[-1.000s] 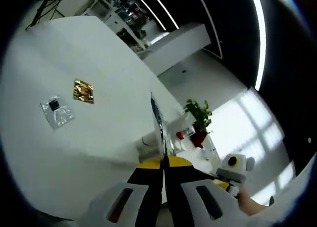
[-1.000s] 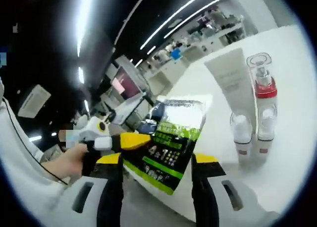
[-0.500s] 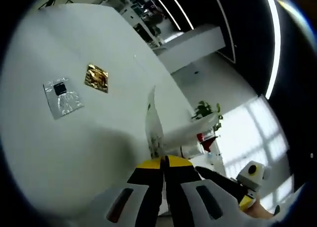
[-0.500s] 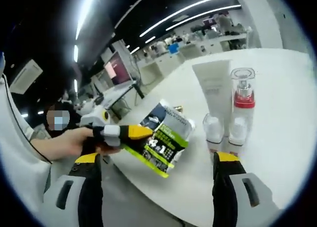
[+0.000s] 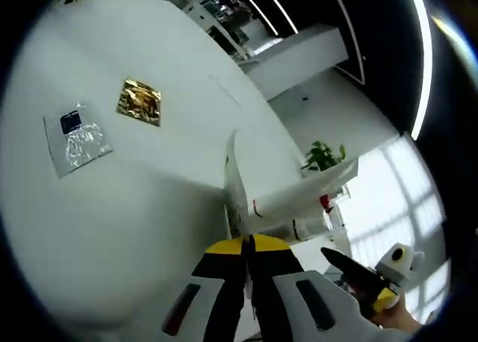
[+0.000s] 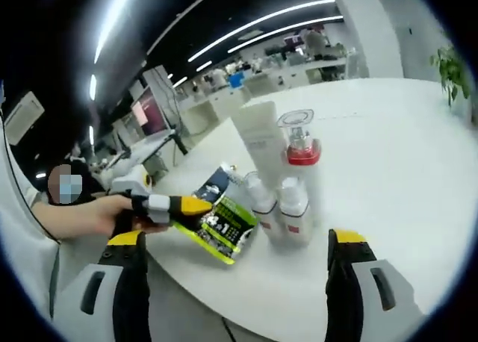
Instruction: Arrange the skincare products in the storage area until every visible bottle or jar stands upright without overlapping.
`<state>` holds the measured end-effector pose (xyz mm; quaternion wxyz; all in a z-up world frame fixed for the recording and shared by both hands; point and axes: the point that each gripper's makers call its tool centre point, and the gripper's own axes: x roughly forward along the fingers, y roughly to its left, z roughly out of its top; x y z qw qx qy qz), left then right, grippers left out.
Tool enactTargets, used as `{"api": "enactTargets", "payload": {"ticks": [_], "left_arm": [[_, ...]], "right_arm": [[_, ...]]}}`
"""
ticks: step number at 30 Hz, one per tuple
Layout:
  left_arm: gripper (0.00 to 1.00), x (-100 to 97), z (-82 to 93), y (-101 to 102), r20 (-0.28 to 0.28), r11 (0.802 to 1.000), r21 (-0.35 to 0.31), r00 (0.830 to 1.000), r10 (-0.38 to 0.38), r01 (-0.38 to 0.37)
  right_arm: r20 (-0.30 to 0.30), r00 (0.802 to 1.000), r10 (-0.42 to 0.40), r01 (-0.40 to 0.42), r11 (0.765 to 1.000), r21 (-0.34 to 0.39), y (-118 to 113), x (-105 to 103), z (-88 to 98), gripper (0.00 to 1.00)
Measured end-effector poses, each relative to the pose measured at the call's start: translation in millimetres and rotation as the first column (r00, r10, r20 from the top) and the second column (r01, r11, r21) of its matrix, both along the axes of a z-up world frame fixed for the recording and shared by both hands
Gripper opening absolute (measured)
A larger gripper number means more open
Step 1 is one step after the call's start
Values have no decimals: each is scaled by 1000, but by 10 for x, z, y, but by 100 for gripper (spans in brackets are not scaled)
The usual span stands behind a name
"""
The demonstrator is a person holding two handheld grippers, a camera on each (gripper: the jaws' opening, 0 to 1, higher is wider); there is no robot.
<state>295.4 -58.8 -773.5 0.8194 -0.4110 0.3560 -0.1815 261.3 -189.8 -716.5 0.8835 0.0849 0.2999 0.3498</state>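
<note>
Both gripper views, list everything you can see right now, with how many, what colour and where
Sachet pouch: one, green, black and white print, at the table's near edge, clamped in the left gripper.
Tube: one, white, upright, behind the small bottles.
Pump bottle: one, clear with red collar, upright beside the tube.
Small bottles: two, white, upright, side by side in front.
Gold packet: one, flat on the table.
Silver packet: one, with a dark square, flat beside the gold one.
Table: one, white, round.
Plant: one, green, beyond the table.
Left gripper: shut on the pouch.
Right gripper: jaws wide apart, holding nothing.
</note>
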Motion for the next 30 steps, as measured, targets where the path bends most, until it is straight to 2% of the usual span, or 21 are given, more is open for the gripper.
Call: {"api": "enactTargets", "payload": {"ticks": [6,9,10,14,17,24,30], "left_arm": [[0,-23,-158,52,-36,996,88,999,18,-15],[0,-22,-256,114,-41,983,181,999,18,-11],[0,-14,-283,124,-28,975,224,1000,-1,7],[0,7,-332,129,-10,951,305,999,-45,46],[0,18,-404,158,-1,914,398,997,-81,75],[3,-18,-424,144,16,875,473,992,-123,100],[8,-49,-444,208,5,831,541,987,-158,130]], "right_arm": [[8,1000,-10,10,1000,-3,-20,36,-4,99],[3,1000,-5,5,1000,5,1,26,-11,99],[-2,1000,-4,4,1000,2,3,17,-30,99],[-1,1000,12,-12,1000,-2,44,0,-31,99],[7,1000,16,-16,1000,7,70,-2,-7,99],[3,1000,-1,1,999,41,62,4,42,99],[5,1000,5,-5,999,39,70,1,50,99]]}}
